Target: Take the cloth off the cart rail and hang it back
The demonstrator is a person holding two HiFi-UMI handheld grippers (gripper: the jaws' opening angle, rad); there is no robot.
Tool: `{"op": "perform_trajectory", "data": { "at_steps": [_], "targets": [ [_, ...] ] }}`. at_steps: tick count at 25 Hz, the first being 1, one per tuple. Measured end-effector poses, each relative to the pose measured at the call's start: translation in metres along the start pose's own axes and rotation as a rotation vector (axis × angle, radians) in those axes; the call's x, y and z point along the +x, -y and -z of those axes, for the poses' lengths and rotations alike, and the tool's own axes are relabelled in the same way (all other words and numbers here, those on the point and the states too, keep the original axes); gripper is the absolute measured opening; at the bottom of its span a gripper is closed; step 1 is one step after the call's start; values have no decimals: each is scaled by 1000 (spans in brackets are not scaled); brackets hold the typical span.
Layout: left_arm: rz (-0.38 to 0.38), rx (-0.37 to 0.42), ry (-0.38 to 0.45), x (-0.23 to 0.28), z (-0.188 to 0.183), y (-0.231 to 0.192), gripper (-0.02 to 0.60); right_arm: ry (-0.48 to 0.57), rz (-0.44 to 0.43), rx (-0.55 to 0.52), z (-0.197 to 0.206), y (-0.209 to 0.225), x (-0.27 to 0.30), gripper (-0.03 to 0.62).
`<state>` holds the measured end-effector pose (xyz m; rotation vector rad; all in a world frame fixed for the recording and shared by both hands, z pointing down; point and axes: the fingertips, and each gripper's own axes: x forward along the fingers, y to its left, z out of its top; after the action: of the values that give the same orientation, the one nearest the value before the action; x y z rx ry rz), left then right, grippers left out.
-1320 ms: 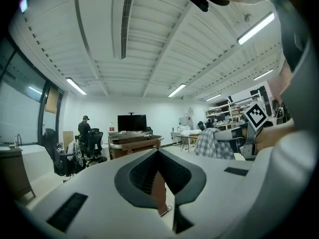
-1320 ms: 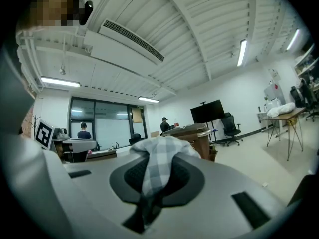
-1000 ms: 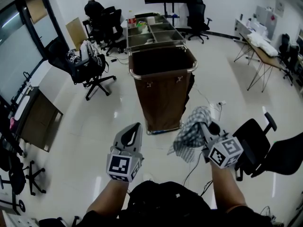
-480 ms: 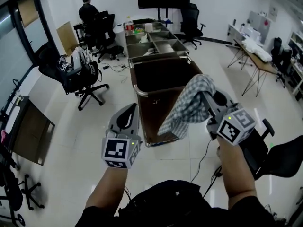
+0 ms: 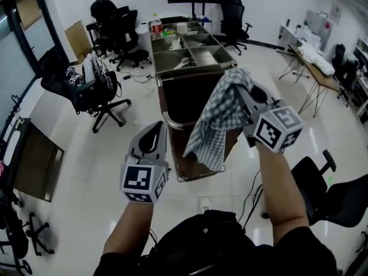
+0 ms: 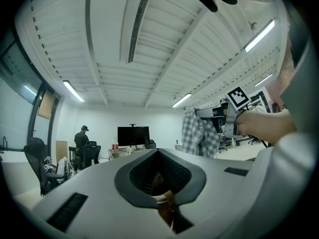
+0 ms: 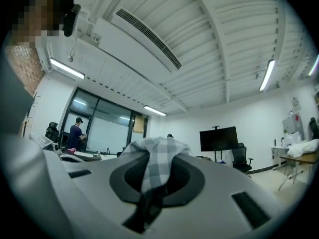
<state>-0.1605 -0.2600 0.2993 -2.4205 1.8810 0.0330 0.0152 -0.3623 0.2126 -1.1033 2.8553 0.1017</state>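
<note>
We stand on a pale, glossy floor [image 5: 86,171] in an open office, with desk chairs [image 5: 95,91] off to the left and a seated person [image 5: 103,7] far back by the wall. Straight ahead is the cart [image 5: 175,151], a tall brown bag hung in a metal frame with steel trays behind it. Its rail [image 5: 165,118] runs round the mouth of the bag and is bare along the near edge, so far as we can see past the cloth.

The checked cloth [image 5: 215,122] is off the rail and up in the air. It hangs in a loose bunch over the near right part of the bag's mouth, its lower end dangling in front of the cart's face. From the head view we cannot tell whether it brushes the rail.

Our right gripper [image 5: 244,96] has its jaws pressed onto a fold of the cloth, which drapes over their tips. Our left gripper [image 5: 156,137] sits lower and to the left, just short of the cart, its jaws pressed together with nothing between them.

We judge the take-off done and the hanging-back step in hand. The next move calls for carrying the cloth over the rail, lowering it until it falls on both sides, and only then letting the right jaws part. The left could steady the loose end.
</note>
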Motion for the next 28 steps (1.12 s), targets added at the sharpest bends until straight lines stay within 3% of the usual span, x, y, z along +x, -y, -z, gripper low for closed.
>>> {"op": "perform_trajectory", "data": {
  "at_steps": [5, 10, 14, 18, 22, 28],
  "targets": [
    [-42, 18, -7, 31, 2, -15, 0, -80, -43, -18, 35, 33, 79, 48],
    [-99, 42, -9, 55, 5, -27, 0, -283, -130, -26, 112, 56, 149, 57],
    [-150, 42, -17, 65, 17, -38, 0, -381, -163, 18, 156, 70, 172, 75],
    [-174, 33, -33, 78, 24, -43, 0, -400, -183, 36, 169, 75, 178, 100],
    [-166, 28, -39, 93, 26, -41, 0, -427, -208, 58, 181, 73, 179, 241],
    [-145, 24, -40, 106, 27, -33, 0, -541, -296, 37, 200, 55, 174, 386]
  ]
}}
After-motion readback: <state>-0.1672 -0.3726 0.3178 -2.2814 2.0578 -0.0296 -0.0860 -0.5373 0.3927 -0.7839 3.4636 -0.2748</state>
